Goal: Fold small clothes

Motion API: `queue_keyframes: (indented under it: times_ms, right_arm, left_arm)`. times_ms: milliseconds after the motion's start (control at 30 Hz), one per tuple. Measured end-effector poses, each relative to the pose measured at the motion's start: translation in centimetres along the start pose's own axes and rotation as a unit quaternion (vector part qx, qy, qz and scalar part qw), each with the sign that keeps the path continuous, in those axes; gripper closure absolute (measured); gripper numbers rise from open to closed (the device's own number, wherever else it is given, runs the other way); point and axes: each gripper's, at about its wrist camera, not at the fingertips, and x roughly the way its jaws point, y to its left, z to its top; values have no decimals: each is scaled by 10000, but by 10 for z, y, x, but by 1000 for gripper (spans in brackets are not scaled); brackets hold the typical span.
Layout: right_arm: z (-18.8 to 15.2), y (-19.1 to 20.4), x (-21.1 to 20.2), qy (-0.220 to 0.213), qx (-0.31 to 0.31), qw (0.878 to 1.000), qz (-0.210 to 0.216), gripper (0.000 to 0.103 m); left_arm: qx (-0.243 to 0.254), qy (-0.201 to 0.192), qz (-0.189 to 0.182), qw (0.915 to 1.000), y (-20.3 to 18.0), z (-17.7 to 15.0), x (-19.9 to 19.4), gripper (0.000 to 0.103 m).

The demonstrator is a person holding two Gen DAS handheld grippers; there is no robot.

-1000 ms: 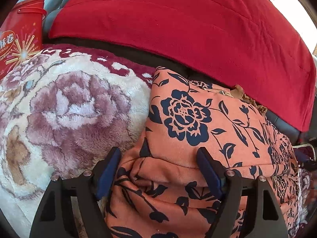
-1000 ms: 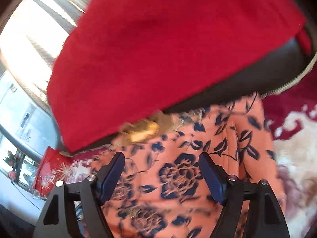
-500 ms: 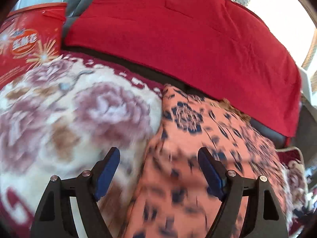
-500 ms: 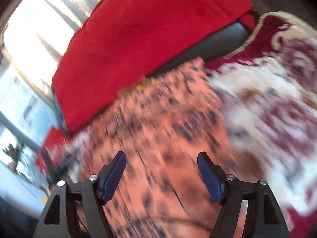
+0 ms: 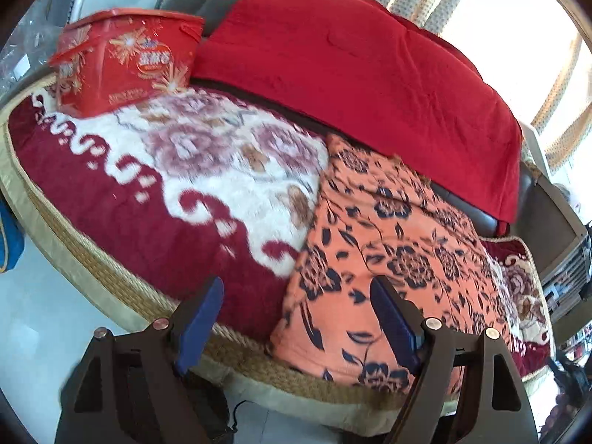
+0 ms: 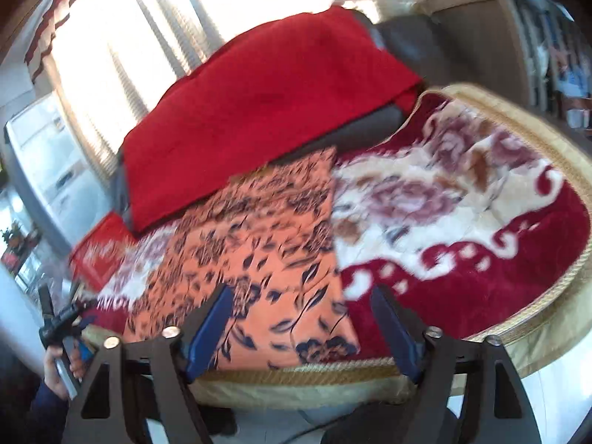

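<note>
A plush flowered blanket [image 5: 207,170] covers the sofa seat, a red throw [image 5: 351,59] over its back. The folded orange flowered garment [image 5: 388,259] lies flat there. Left claw [image 5: 296,318] released; right claw [image 6: 301,325] opening, both empty.

A dark sofa seat [image 5: 458,199] is seen covered by a plush maroon-and-cream floral blanket with gold braided trim [image 5: 122,199], on which a folded orange garment with navy flowers [image 5: 384,259] and a red printed gift box [image 5: 125,63] are laid well apart.
</note>
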Motion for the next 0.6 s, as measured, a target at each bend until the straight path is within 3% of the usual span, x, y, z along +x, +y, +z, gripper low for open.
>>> queue_keyframes:
  times_ms: [100,200,300,500,533,600]
  right_arm:
    - [-14,-19,41,618,613,9959,259,22]
    - [-22,-31,70,948,1073,9893,275,23]
    - [-22,-31,83,1148,1140,9865,243,24]
    - [-28,-27,94,1405,939,9850,347,24]
    - [-28,-26,95,1404,930,9851,364,26]
    - [-29,-25,96,1422,930,9845,440,46]
  left_arm:
    - [-78,320,-20,9995,-5,-8,20,21]
    - [-47,635,103,9979,-13,-21,40,21]
    - [-22,921,137,9957,-19,-32,53,21]
    - [120,925,339,9951,-23,-40,62,21]
    - [79,974,344,9946,-21,-41,65,22]
    - [138,1024,399,9938,-20,-41,67,42]
